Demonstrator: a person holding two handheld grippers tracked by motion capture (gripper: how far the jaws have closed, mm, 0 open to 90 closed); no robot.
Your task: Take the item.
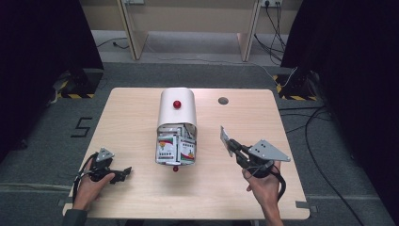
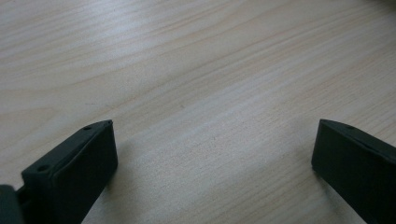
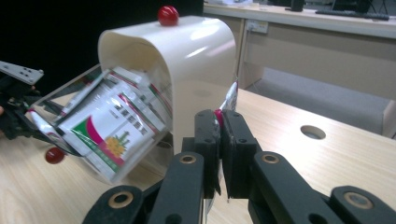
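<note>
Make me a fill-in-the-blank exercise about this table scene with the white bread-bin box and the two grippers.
The right gripper is shut on a flat ___.
The white curved-lid box full of printed packets carries a round ___ knob on top.
The left gripper rests on the light wooden table with its jaws ___.

Missing words: packet; red; open

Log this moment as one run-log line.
right gripper: shut on packet, right of bread box | box door: open, packets inside | left gripper: jaws open, nothing between, resting on table
</note>
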